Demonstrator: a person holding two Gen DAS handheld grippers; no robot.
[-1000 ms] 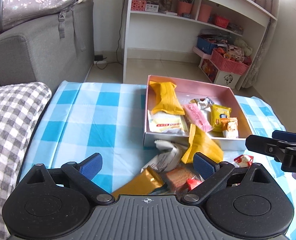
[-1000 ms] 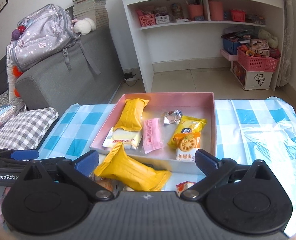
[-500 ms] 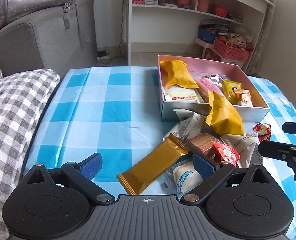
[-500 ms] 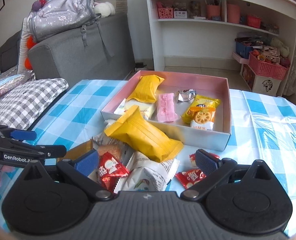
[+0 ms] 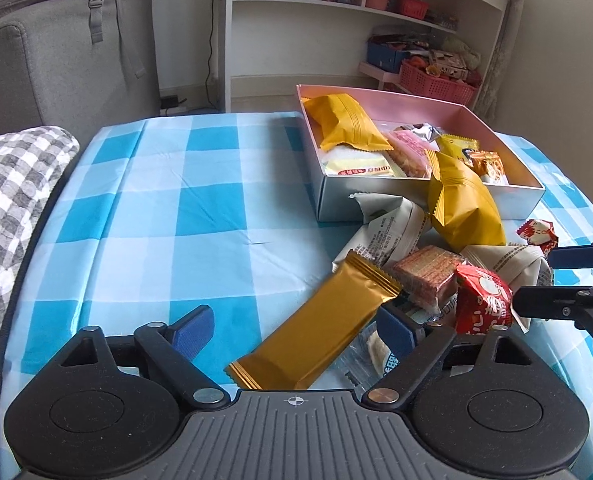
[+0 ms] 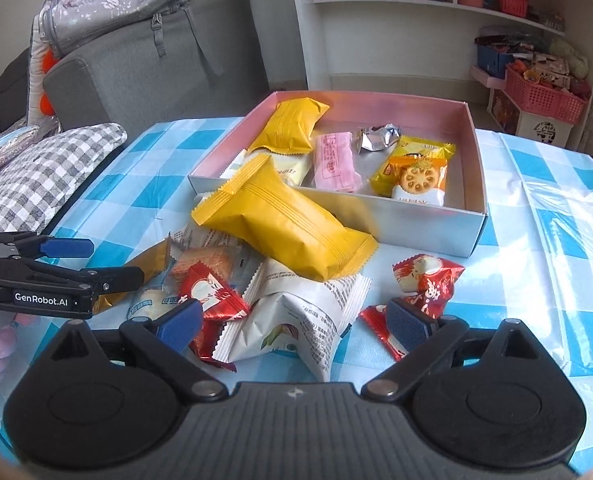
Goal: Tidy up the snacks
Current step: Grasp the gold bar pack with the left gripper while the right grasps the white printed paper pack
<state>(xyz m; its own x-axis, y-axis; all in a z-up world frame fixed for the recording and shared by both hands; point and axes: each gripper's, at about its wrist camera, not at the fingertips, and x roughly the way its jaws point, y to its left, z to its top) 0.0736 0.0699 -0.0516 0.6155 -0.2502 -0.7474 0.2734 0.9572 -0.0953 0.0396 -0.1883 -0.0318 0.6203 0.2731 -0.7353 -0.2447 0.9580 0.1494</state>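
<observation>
**A:** Both grippers low over the blue-checked tablecloth (image 5: 168, 200) now. The left gripper (image 5: 296, 326) has its jaws closing, and the gold bar wrapper (image 5: 316, 328) lies between them, pads not pressing on it that I can see.

**B:** And the right gripper (image 6: 296, 320)?

**A:** Jaws closing too, with a white printed packet (image 6: 296, 320) lying between the blue pads. A small red candy wrapper (image 6: 212, 292) sits just beside its left pad, and another red wrapper (image 6: 428, 276) is near the right pad. Nothing is clamped.

**B:** Where are the snacks overall?

**A:** Loose pile on the near side of the pink box (image 6: 472, 140). A big yellow pouch (image 6: 288, 224) leans against the box's near wall, over the white packets. A clear-wrapped wafer (image 5: 424, 276) is tucked in the middle of the heap.

**B:** Inside the box?

**A:** Already several: another yellow pouch (image 6: 292, 124) at the far left, a pink packet (image 6: 334, 160) in the middle, a silver wrapper (image 6: 376, 138) beyond it, and a yellow biscuit pack (image 6: 416, 172) to the right.

**B:** Surroundings?

**A:** Grey sofa (image 6: 156, 72) far left, white shelving (image 6: 376, 40) behind, checked cushion (image 5: 12, 200) at the left edge.
</observation>
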